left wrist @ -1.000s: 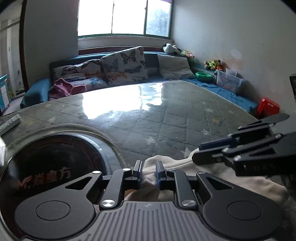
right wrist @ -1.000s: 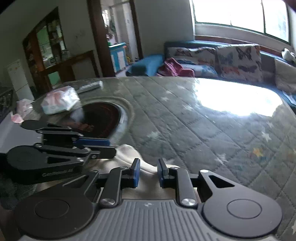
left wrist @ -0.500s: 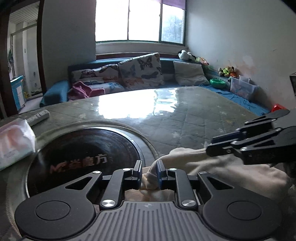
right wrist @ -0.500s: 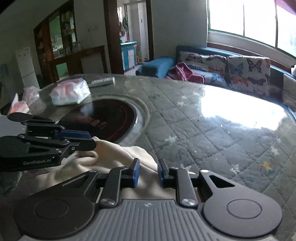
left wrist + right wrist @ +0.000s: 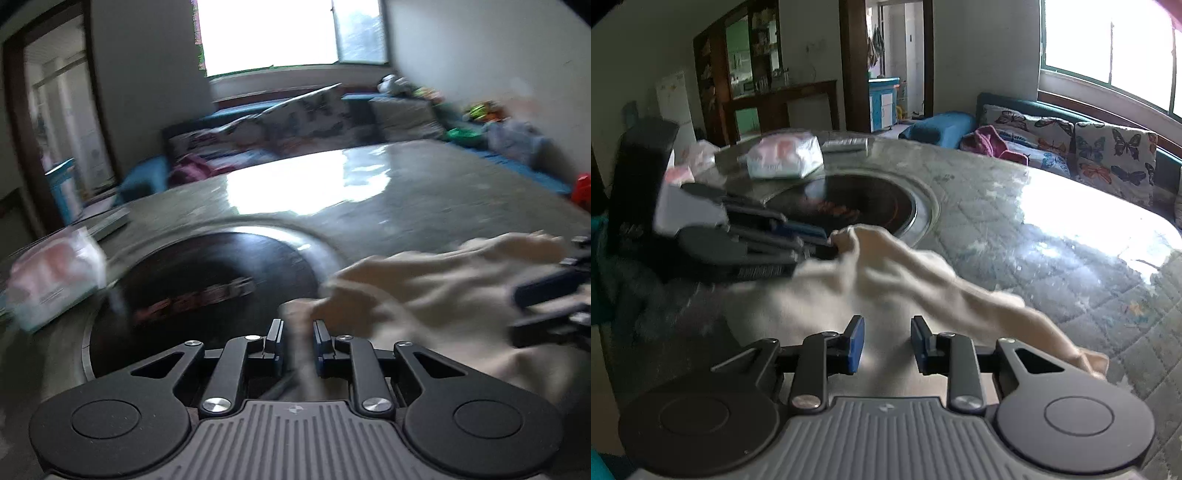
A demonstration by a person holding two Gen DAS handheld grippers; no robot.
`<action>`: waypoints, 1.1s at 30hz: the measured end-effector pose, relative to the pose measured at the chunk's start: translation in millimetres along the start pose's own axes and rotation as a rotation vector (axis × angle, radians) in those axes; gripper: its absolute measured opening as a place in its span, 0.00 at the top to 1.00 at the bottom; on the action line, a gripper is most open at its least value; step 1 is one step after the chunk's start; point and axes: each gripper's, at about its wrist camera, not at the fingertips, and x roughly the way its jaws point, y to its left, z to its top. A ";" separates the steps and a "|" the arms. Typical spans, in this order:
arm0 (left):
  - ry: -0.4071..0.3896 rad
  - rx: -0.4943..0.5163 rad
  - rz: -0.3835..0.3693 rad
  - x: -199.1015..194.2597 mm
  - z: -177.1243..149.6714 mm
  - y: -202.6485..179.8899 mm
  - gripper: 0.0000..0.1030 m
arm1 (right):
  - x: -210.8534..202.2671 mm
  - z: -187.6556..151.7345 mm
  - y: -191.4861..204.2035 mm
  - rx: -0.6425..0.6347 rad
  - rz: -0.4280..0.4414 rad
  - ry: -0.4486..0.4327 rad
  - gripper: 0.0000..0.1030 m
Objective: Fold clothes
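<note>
A cream garment [image 5: 905, 280] lies bunched on the quilted table top [image 5: 1052, 236], beside the round dark hob [image 5: 857, 206]. In the left wrist view the garment [image 5: 424, 291] spreads to the right, and my left gripper [image 5: 297, 341] is shut on a fold of it. The left gripper also shows in the right wrist view [image 5: 827, 245], pinching the cloth's far corner. My right gripper [image 5: 887, 343] is open just above the cloth, holding nothing. Its fingers [image 5: 546, 291] show blurred at the right edge of the left wrist view.
A plastic-wrapped white and pink pack [image 5: 783, 155] and a remote [image 5: 846, 144] lie at the table's far side past the hob. A dark upright box [image 5: 639, 177] stands at the left. A sofa with butterfly cushions [image 5: 1108, 155] runs behind the table.
The right gripper has opened and let go of the cloth. The left gripper, still shut on the garment, has swung left and pulled its corner toward the hob; the left view is motion-blurred.
</note>
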 end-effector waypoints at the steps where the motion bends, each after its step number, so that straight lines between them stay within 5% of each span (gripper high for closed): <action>1: -0.002 -0.022 -0.009 -3.2 0.6 3.9 0.81 | -0.5 -1.6 0.4 0.001 0.000 -0.001 0.74; 5: -0.029 -0.122 -0.095 -19.6 5.9 17.0 0.81 | -8.8 -0.1 3.7 -0.003 0.004 -0.033 0.74; 8: -0.034 -0.190 -0.166 -22.9 11.1 21.5 0.61 | -10.7 0.5 5.9 -0.011 0.011 -0.042 0.74; 12: -0.016 -0.209 -0.174 -7.3 17.5 20.7 0.60 | -7.0 -3.1 8.2 -0.022 0.011 -0.029 0.73; 15: 0.003 -0.228 -0.204 3.6 14.7 22.1 0.66 | -4.1 -5.9 9.9 -0.031 0.012 -0.019 0.73; 17: -0.005 -0.228 -0.215 5.9 12.7 23.4 0.91 | -3.1 -7.1 10.6 -0.036 0.011 -0.015 0.73; 22: -0.081 -0.169 -0.131 -6.5 12.0 18.6 0.96 | -0.1 -9.7 11.1 -0.050 0.006 -0.002 0.72; 25: -0.056 -0.090 -0.070 4.4 8.6 10.8 0.95 | 3.1 -13.2 13.3 -0.063 0.001 -0.003 0.72; 33: -0.041 -0.157 -0.063 0.0 17.1 15.3 0.88 | -2.7 -8.7 9.2 -0.039 0.019 -0.014 0.72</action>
